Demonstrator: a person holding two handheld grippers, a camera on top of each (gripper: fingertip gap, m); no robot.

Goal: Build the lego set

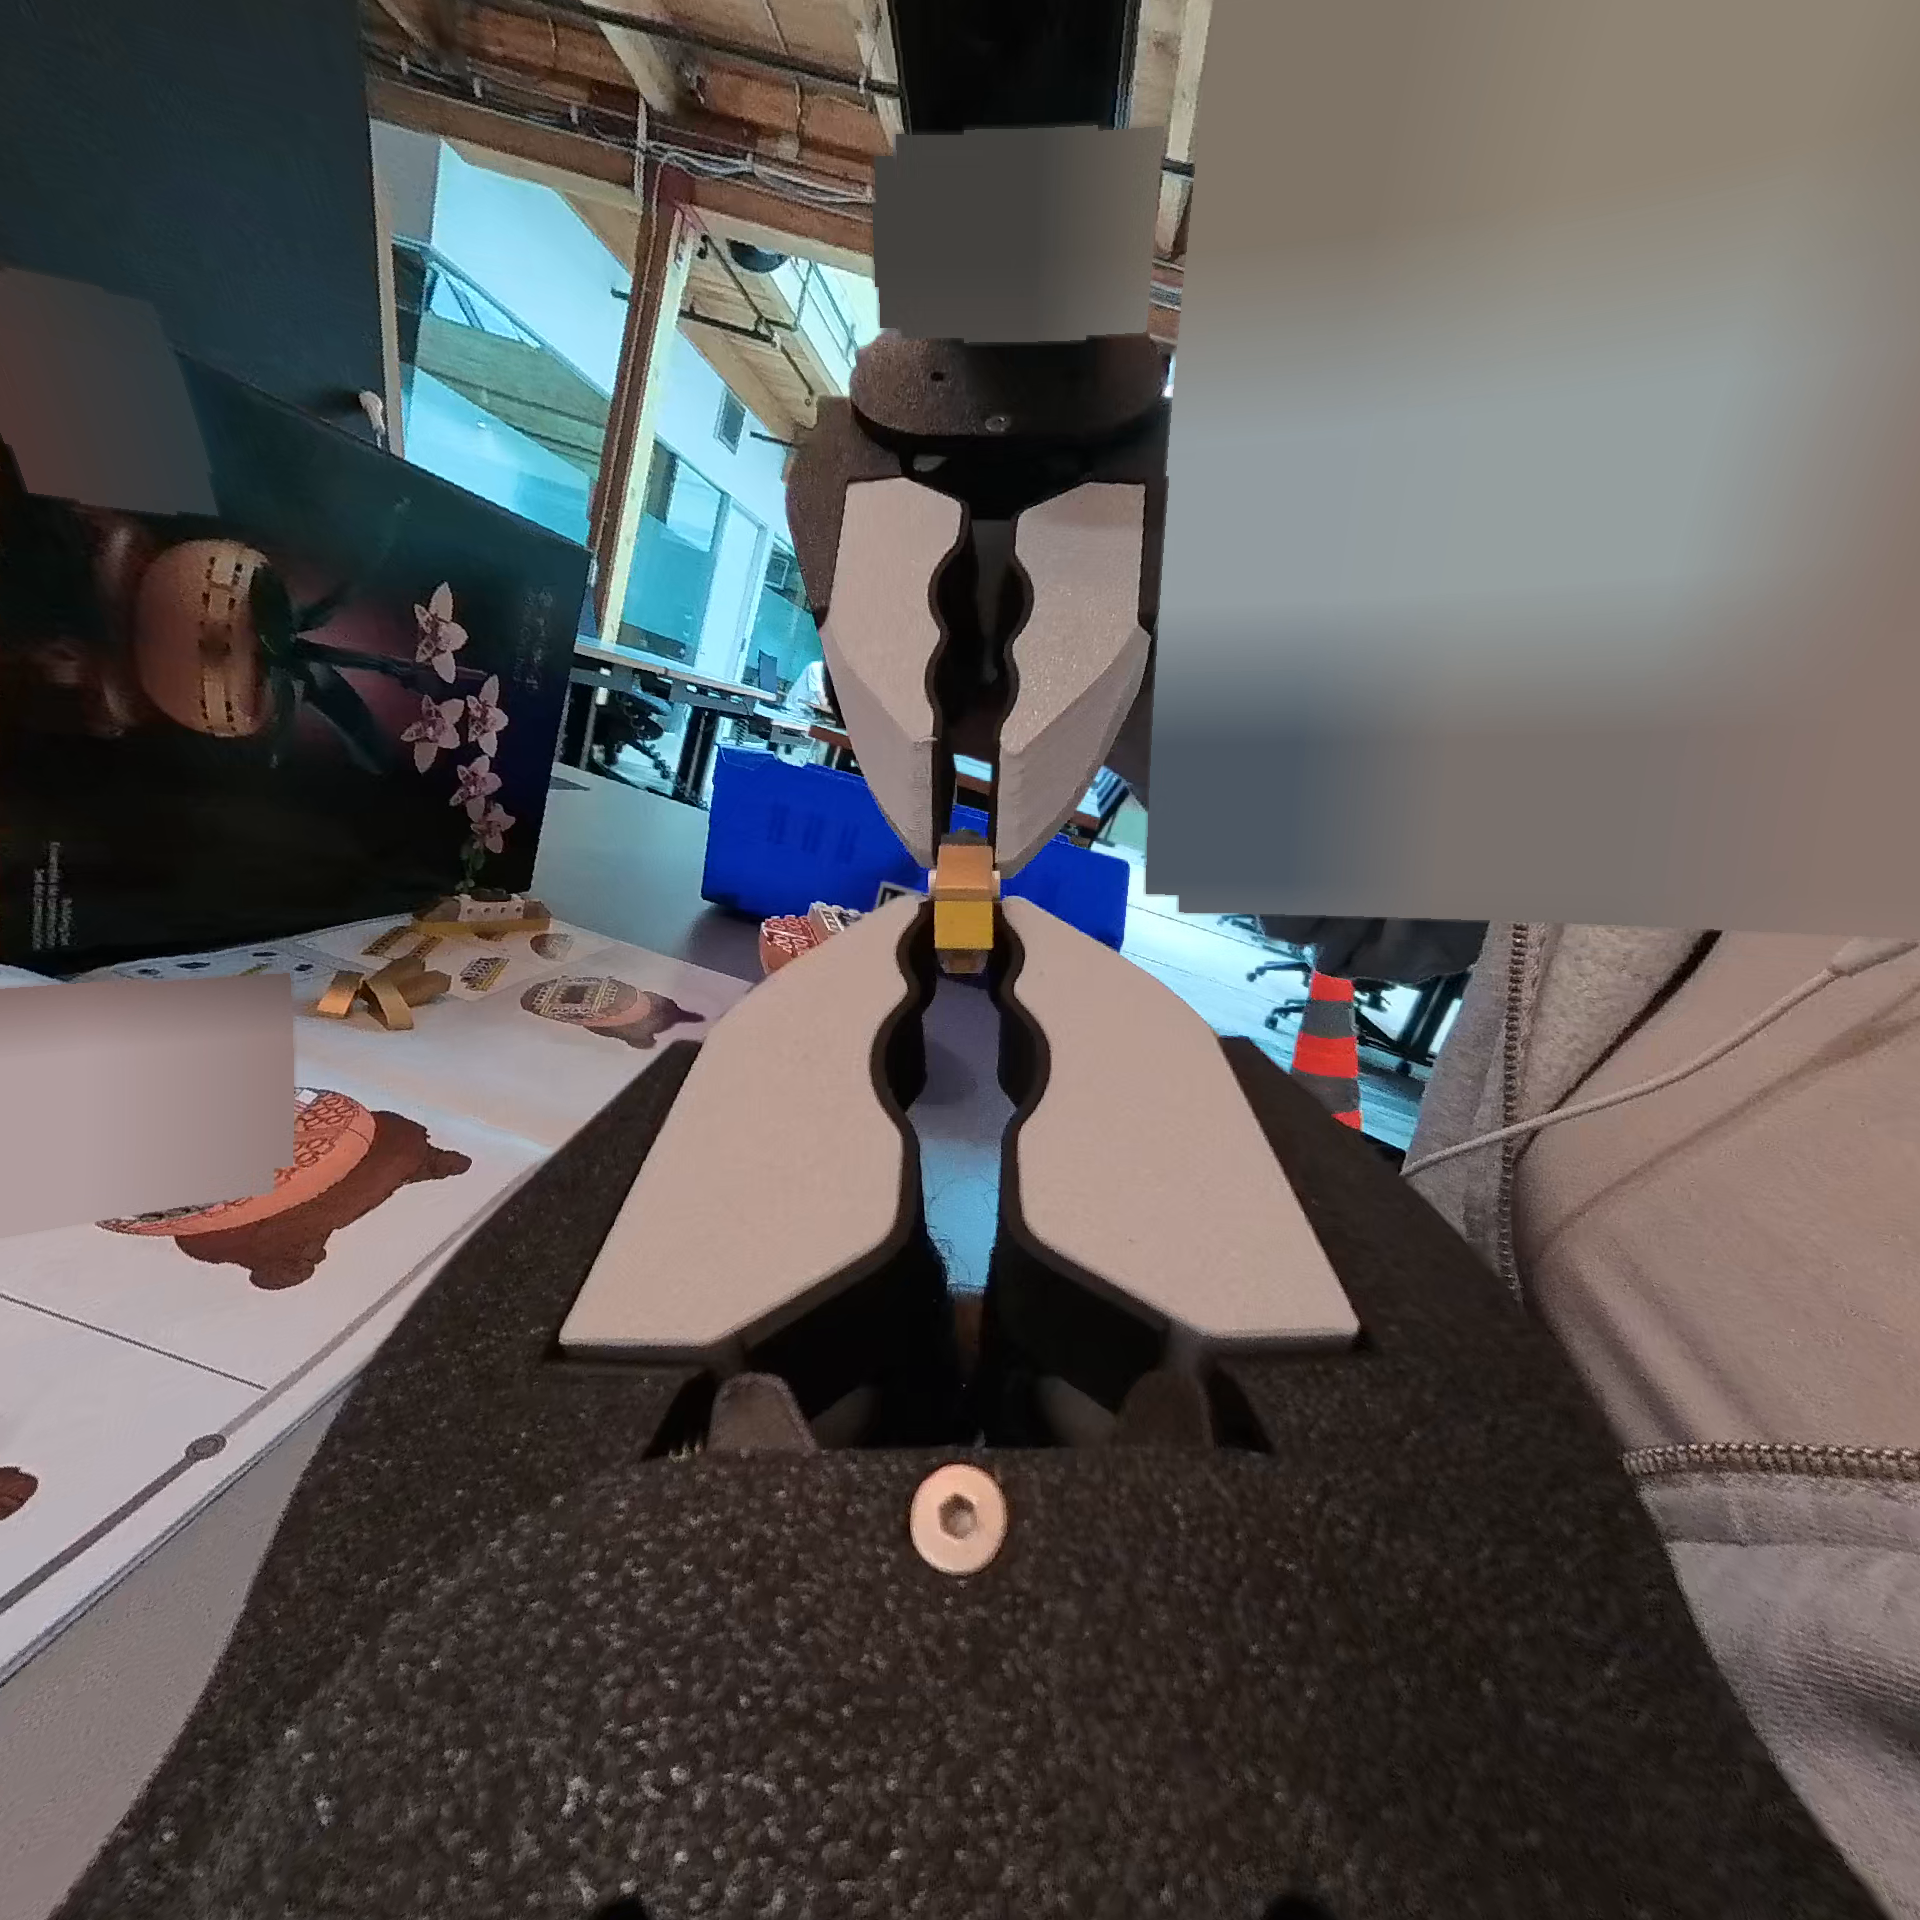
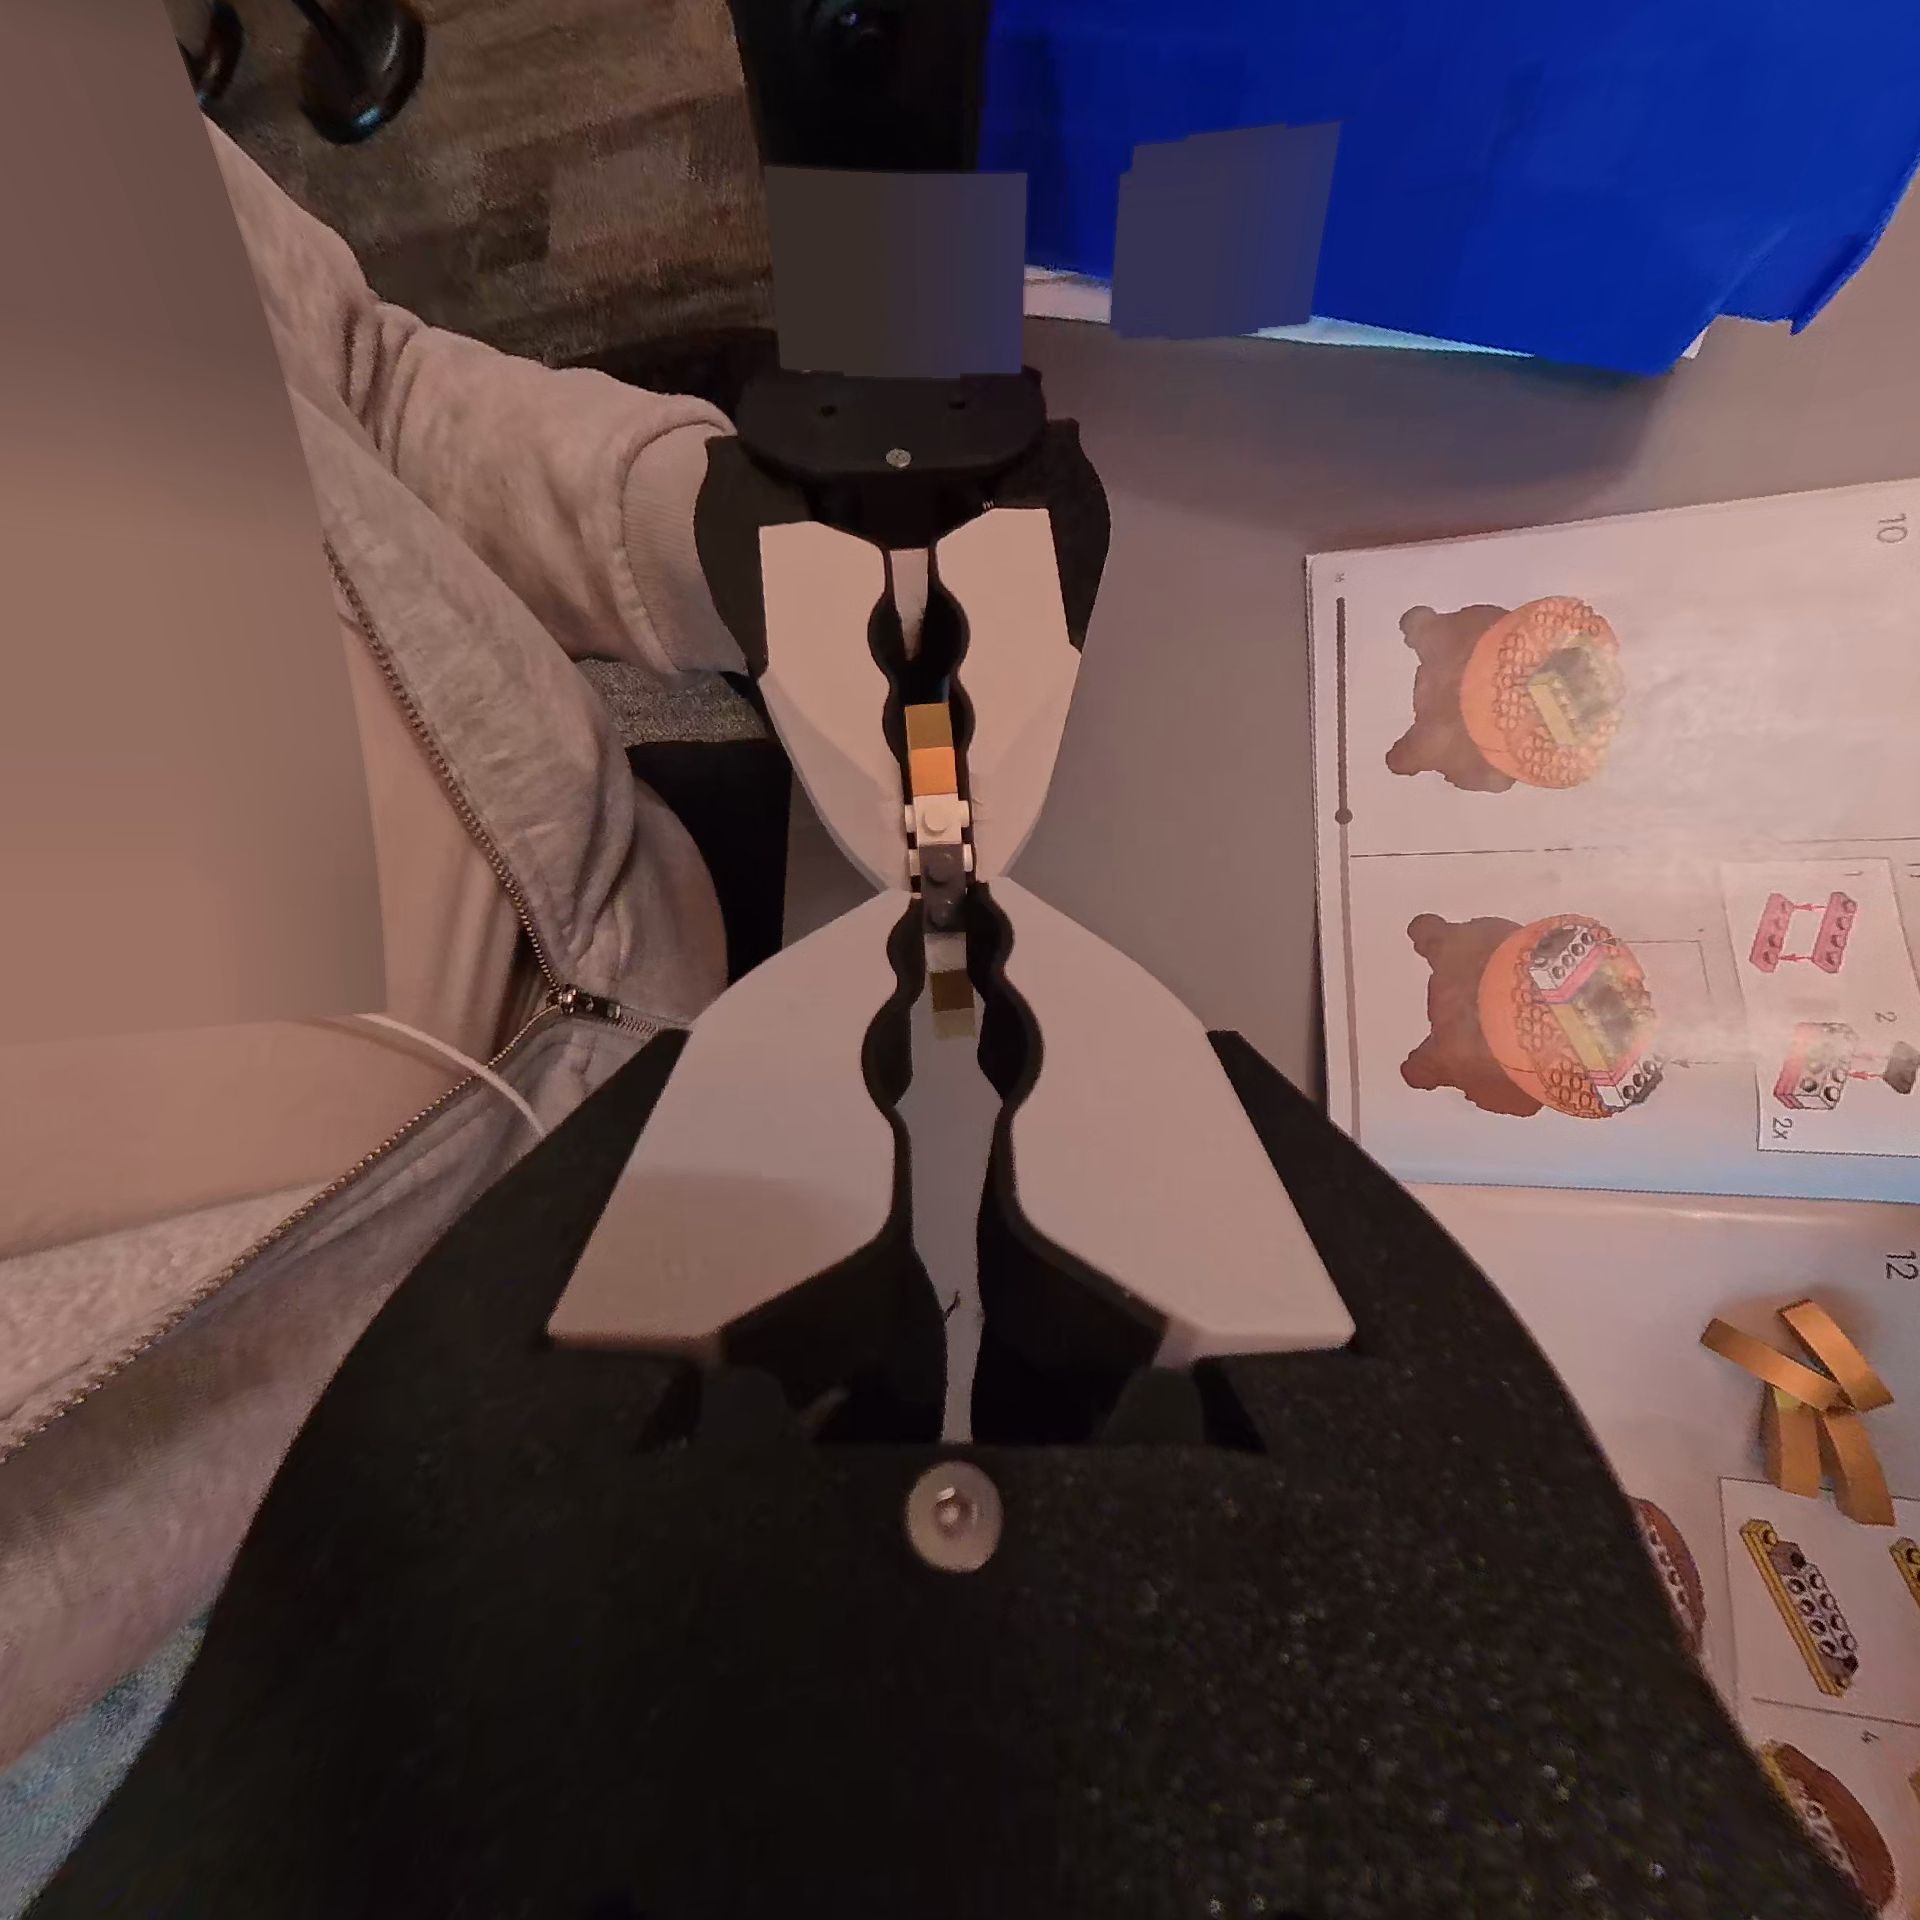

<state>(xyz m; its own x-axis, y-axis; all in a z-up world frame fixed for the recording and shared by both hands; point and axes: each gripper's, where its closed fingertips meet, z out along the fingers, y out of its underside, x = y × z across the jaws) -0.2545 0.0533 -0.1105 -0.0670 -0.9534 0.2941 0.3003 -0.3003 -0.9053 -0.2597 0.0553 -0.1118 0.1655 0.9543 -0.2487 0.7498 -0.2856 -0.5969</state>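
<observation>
— Where is the brick strip?
— Pinched tip to tip between the left gripper and right gripper, above the table.
— All visible?
— No; fingers hide its sides, and the bricks' joints are unclear.

Both grippers' fingertips are covering most of the small gold, white and grey brick stack; the white printed instruction sheet is running off the right edge.
</observation>
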